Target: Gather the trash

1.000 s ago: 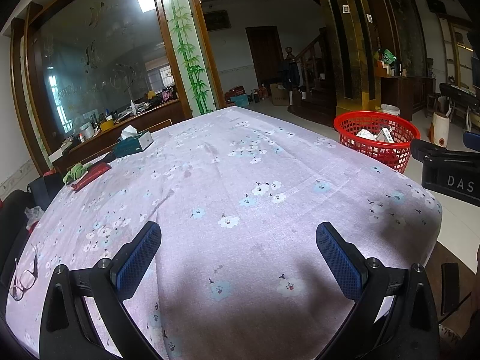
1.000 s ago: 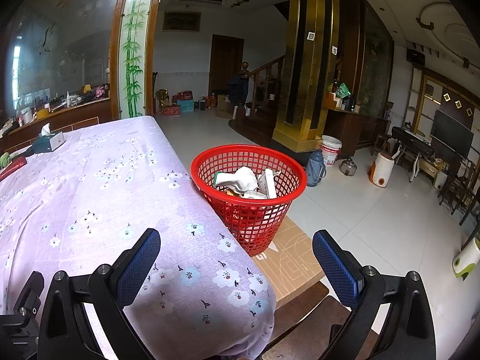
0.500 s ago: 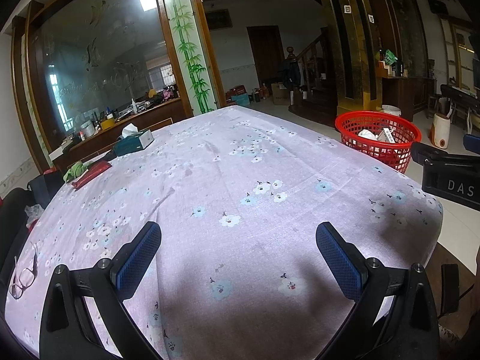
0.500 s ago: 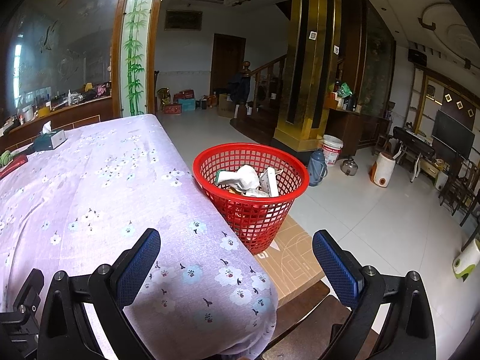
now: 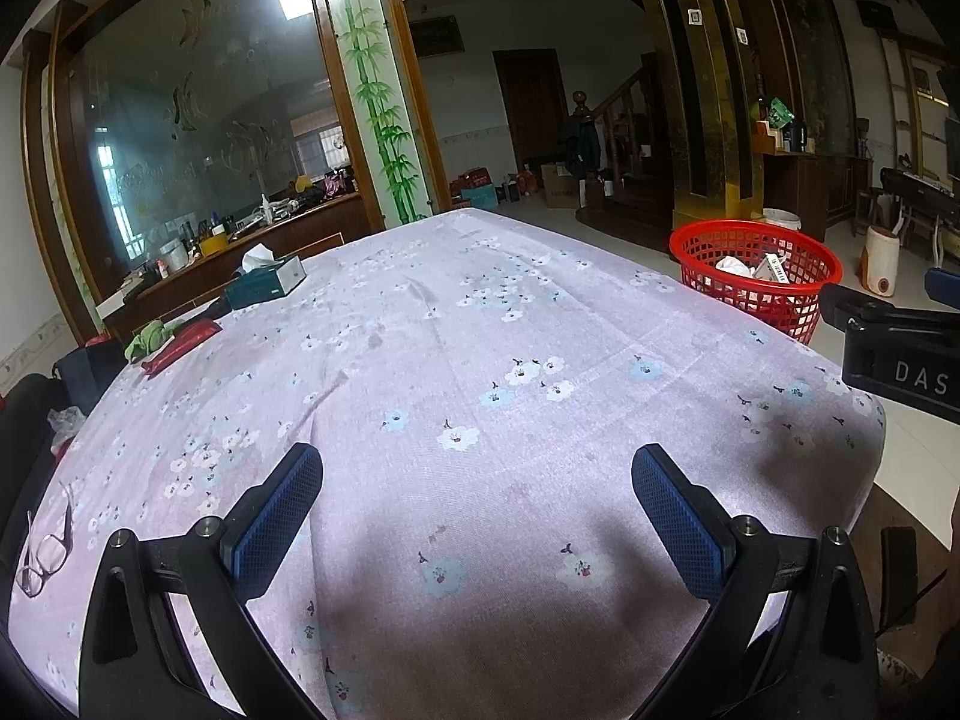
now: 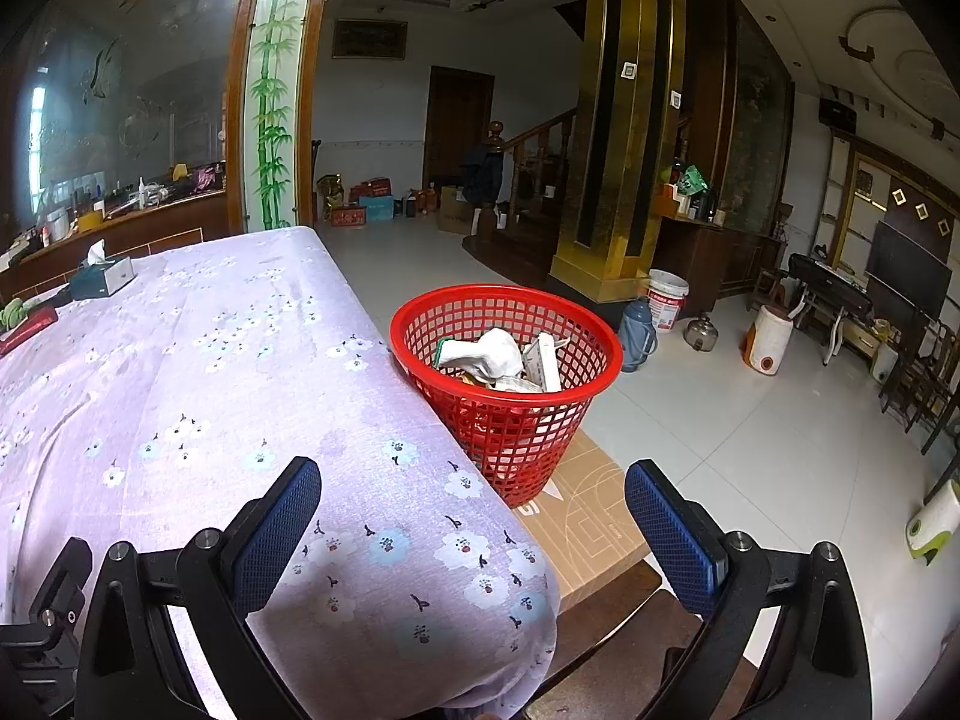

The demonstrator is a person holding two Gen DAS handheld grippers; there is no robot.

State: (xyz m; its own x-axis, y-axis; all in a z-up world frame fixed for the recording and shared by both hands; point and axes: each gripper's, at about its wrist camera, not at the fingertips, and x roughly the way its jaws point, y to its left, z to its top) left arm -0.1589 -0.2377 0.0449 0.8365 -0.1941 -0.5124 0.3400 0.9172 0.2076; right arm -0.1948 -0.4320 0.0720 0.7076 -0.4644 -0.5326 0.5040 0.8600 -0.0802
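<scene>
Both the left gripper (image 5: 477, 516) and right gripper (image 6: 473, 516) hover with jaws spread wide and empty over the near table (image 5: 420, 360) edge, ready to pick. At one o'clock the red basket (image 6: 510, 420) sits against the table's side, within easy dropping reach, already holding what looks like crumpled paper (image 6: 486, 354).

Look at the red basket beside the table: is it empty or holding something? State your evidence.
Holding something. The red basket stands upright with crumpled white paper and a white box inside, below its rim.
</scene>
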